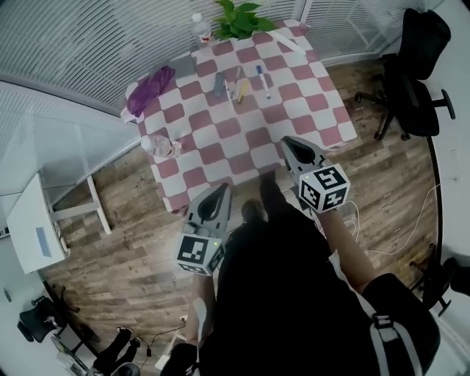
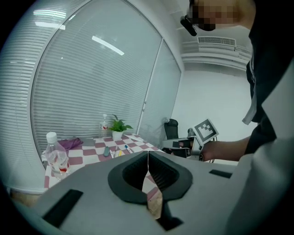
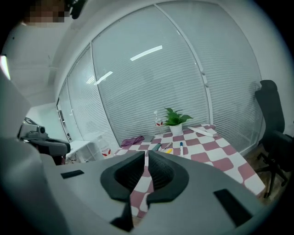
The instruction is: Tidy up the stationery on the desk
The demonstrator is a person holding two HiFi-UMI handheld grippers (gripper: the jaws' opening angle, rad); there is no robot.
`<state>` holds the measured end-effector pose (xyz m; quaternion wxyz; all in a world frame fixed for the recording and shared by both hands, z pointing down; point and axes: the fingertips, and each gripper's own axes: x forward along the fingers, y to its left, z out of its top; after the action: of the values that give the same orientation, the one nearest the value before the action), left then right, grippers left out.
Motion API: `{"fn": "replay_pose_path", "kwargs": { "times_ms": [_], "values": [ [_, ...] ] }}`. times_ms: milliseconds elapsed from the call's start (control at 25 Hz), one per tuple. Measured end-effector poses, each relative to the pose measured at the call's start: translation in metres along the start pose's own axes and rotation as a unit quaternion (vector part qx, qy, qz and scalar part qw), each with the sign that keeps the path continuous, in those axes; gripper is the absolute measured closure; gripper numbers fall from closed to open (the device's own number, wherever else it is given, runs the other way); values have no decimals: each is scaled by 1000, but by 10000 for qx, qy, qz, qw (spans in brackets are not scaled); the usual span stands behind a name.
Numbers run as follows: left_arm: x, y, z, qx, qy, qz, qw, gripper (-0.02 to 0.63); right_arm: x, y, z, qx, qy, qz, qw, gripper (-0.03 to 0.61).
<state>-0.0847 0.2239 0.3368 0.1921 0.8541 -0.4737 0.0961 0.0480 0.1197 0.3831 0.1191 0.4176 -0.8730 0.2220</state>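
I see a checked tablecloth [image 1: 220, 132], red and white, matt and smooth. Left of the potted plant [image 1: 240, 18] lies a purple cloth [image 1: 150, 87], crumpled and soft in look. Just beside the plant stands a clear, glossy plastic bottle [image 1: 200, 26]. The pens [image 1: 261, 79] in front of the plant look like smooth plastic. The floor [image 1: 132, 242] is wood planks with a light shine. The left gripper [image 2: 148, 158] and the right gripper [image 3: 146, 158] have matt grey plastic shells and black ribbed pads [image 2: 161, 174].
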Motion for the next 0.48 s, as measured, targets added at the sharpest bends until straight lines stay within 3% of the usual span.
{"fn": "replay_pose_path", "kwargs": {
  "times_ms": [80,120,480],
  "values": [
    [12,7,11,11,-9,105,9999,581,22,-17,6,-22,106,-4,9999,535],
    [19,10,15,3,-2,159,9999,581,32,-25,8,-39,167,-6,9999,495],
    [74,30,35,-317,14,528,9981,581,116,-97,-5,-203,781,-67,9967,466]
  ]
}}
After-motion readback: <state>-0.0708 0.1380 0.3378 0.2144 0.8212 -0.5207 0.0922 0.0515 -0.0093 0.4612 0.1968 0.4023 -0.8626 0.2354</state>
